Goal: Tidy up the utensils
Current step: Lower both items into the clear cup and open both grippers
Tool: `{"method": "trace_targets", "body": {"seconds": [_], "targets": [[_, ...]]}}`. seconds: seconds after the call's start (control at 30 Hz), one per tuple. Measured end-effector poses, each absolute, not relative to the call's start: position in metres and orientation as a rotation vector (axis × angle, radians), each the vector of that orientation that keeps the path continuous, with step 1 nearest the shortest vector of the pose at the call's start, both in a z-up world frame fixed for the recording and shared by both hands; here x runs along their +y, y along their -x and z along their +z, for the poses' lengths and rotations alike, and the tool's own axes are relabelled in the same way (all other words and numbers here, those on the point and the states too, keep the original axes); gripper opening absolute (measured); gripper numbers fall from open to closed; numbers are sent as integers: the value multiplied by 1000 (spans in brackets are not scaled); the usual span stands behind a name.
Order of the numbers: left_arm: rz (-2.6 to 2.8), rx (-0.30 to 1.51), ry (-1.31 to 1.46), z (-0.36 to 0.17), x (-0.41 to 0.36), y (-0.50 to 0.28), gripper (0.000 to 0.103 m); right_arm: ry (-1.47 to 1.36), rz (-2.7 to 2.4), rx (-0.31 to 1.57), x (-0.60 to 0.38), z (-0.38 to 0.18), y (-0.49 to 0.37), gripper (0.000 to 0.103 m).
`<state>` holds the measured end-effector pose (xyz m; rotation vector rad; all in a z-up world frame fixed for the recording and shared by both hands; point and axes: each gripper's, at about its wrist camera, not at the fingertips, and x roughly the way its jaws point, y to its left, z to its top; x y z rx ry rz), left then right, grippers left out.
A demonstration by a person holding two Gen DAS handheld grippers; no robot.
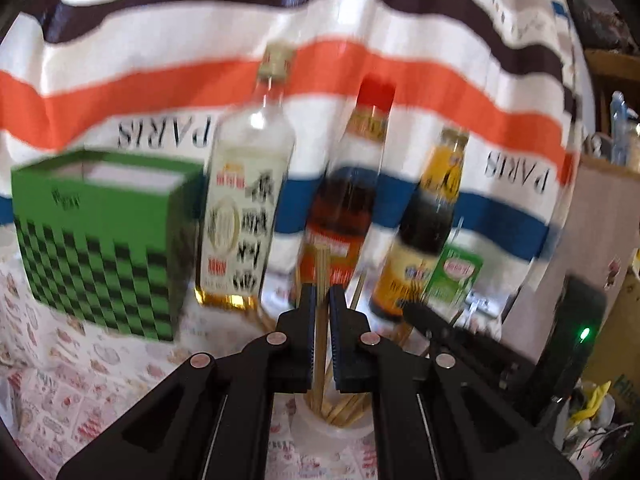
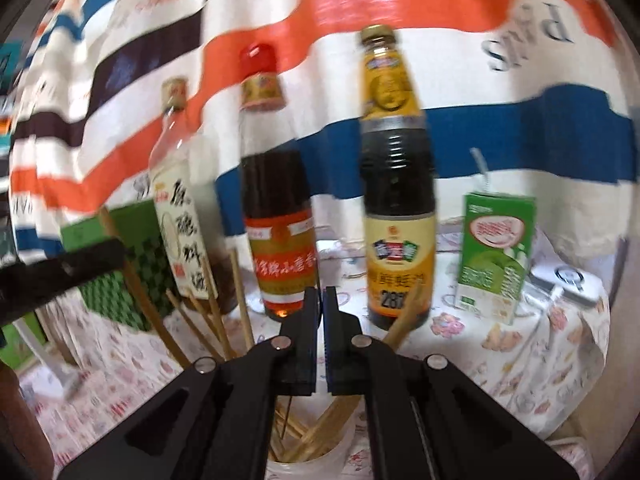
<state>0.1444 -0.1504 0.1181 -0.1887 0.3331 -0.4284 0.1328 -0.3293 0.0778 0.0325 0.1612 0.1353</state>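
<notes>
Left claw (image 1: 323, 296): matte black, ribbed blue pads, pinched on one slim bamboo chopstick (image 1: 321, 320) standing upright between them.
Right claw (image 2: 321, 298): same black build, pads nearly touching, only a hairline slit; nothing seen between them.
Cup (image 2: 308, 462): white, round, smooth plastic, at 6 o'clock under both claws; holds loose chopsticks (image 2: 216, 312), thin pale wooden rods fanned toward 10 o'clock.
Bottles: clear glass with white label (image 1: 244, 208) at 11 o'clock; red-capped amber one (image 1: 344, 216) at 12; dark one, yellow neck (image 1: 424, 232), at 1.
Carton (image 2: 494, 256): green, boxy, straw on top, at 2 o'clock.
Box (image 1: 100, 240): green cardboard, black checker print, at 9 o'clock.
Tabletop (image 1: 80, 380): floral printed cloth.
Backdrop (image 1: 360, 12): wavy striped fabric.
</notes>
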Motion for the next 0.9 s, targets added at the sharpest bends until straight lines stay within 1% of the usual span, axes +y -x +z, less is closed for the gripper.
{"method": "trace_targets", "body": {"seconds": [0.17, 0.43, 0.47, 0.5, 0.53, 0.57, 0.63, 0.67, 0.73, 0.83, 0.87, 0.9], "targets": [[-392, 407, 155, 95, -161, -158, 6, -2, 138, 187, -329, 75, -140, 3], [-362, 455, 183, 79, -151, -175, 9, -16, 152, 253, -334, 69, -154, 3], [-361, 449, 180, 79, -149, -174, 16, -14, 155, 261, -334, 68, -156, 3], [-358, 432, 175, 80, -146, -170, 27, -11, 157, 266, -334, 68, -157, 3], [-355, 413, 171, 81, -143, -166, 31, -7, 158, 269, -334, 68, -157, 3], [-350, 391, 164, 83, -139, -161, 35, -4, 158, 270, -334, 69, -157, 4], [-346, 378, 151, 88, -132, -155, 36, -3, 160, 278, -333, 69, -158, 5], [-345, 378, 146, 91, -131, -153, 36, -8, 161, 283, -334, 69, -158, 7], [-339, 370, 136, 93, -125, -146, 36, -20, 153, 285, -337, 70, -153, 23], [-319, 345, 94, 95, -117, -133, 36, -30, 148, 276, -338, 71, -143, 24], [-313, 336, 79, 95, -114, -128, 39, -33, 152, 274, -337, 71, -137, 25], [-305, 325, 63, 95, -111, -121, 43, -33, 156, 269, -337, 71, -131, 29]]}}
